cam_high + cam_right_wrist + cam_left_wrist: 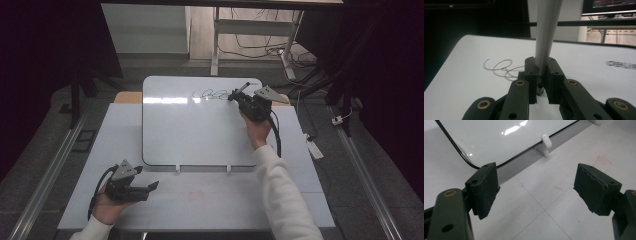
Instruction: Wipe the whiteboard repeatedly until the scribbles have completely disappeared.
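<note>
Right gripper (239,96): clamped on a marker (546,37), the jaws pressed against its grey barrel from both sides near its lower end, as the right gripper view shows.
Marker position: tip down on the whiteboard (175,130), near the board's far right corner in the high view, with the barrel rising steeply from between the jaws.
Marks: a thin looping scribble (502,68) lies on the board just beside the tip.
Left gripper (147,189): jaws wide apart with nothing between them, resting over the table (200,200) near the board's front edge.
Marker handling: probably light and stiff, a smooth round barrel that may twist or slide between flat pads if pressed hard on the board.
Grip advice: hold low on the barrel, close to the tip, as now; a higher hold would likely let the tip wobble.
Whiteboard handling: rigid, glossy and slick, propped on small white clips (546,142) at its front edge; it could shift under sideways pressure.
Pressure: a light touch should be enough to leave ink.
</note>
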Tool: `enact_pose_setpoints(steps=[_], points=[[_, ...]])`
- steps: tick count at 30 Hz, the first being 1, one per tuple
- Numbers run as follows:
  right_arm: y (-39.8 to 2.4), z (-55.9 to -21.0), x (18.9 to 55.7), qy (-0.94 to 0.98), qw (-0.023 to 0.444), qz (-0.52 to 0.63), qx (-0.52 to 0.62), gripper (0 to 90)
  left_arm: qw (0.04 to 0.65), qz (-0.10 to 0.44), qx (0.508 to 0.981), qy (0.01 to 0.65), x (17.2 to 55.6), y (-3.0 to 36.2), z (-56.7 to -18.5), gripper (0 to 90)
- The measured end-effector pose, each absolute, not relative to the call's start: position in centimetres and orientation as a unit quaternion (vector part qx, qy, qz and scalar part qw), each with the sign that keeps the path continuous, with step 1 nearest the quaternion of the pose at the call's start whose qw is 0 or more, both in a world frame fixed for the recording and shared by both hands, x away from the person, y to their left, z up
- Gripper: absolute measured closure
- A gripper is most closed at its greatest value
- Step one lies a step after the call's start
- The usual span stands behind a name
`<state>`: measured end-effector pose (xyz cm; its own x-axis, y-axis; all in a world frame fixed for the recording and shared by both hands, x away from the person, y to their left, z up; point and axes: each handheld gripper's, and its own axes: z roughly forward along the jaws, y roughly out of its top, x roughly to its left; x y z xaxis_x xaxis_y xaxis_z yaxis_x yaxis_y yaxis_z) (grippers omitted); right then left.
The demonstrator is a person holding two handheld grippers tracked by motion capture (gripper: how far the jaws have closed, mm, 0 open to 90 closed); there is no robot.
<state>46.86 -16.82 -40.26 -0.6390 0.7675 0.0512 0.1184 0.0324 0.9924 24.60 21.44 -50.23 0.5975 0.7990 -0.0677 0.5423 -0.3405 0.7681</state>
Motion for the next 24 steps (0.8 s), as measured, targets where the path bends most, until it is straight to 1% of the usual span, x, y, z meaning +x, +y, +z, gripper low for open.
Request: enact_pose_setpoints(steps=[2, 3, 4, 5, 7, 10, 14, 16, 21, 24], points=[[-16.8, -40.1, 46.9, 0.668, 0.273, 0.609, 0.33, 80.6, 0.395, 0.162, 0.802, 0.418, 24.6, 21.5, -50.2, 20.6], [-16.9, -40.0, 47.0, 0.662, 0.284, 0.608, 0.332, 80.6, 0.395, 0.162, 0.802, 0.418, 24.5, 21.4, -50.2, 20.6], [-17.6, -39.7, 47.4, 0.644, 0.287, 0.616, 0.35, 80.6, 0.396, 0.163, 0.802, 0.418, 24.5, 21.4, -50.2, 20.6], [-17.6, -39.7, 47.4, 0.644, 0.287, 0.616, 0.35, 80.6, 0.396, 0.163, 0.801, 0.418, 24.5, 21.4, -50.2, 20.6], [-17.7, -39.8, 47.5, 0.64, 0.273, 0.624, 0.356, 80.7, 0.397, 0.162, 0.801, 0.417, 24.5, 21.4, -50.2, 20.6], [-16.3, -40.5, 46.9, 0.669, 0.261, 0.616, 0.324, 80.7, 0.398, 0.161, 0.8, 0.419, 24.6, 21.5, -50.2, 20.6], [-16.1, -40.0, 47.2, 0.663, 0.284, 0.613, 0.323, 80.7, 0.399, 0.162, 0.8, 0.418, 24.5, 21.4, -50.2, 20.5], [-17.0, -39.7, 47.7, 0.647, 0.285, 0.62, 0.34, 80.7, 0.4, 0.162, 0.8, 0.417, 24.4, 21.5, -50.1, 20.5], [-16.5, -40.1, 47.0, 0.668, 0.282, 0.609, 0.321, 80.7, 0.401, 0.161, 0.799, 0.418, 24.6, 21.5, -50.2, 20.5], [-16.8, -39.9, 47.1, 0.661, 0.296, 0.608, 0.325, 80.7, 0.4, 0.162, 0.801, 0.416, 24.4, 21.5, -50.2, 20.5]])
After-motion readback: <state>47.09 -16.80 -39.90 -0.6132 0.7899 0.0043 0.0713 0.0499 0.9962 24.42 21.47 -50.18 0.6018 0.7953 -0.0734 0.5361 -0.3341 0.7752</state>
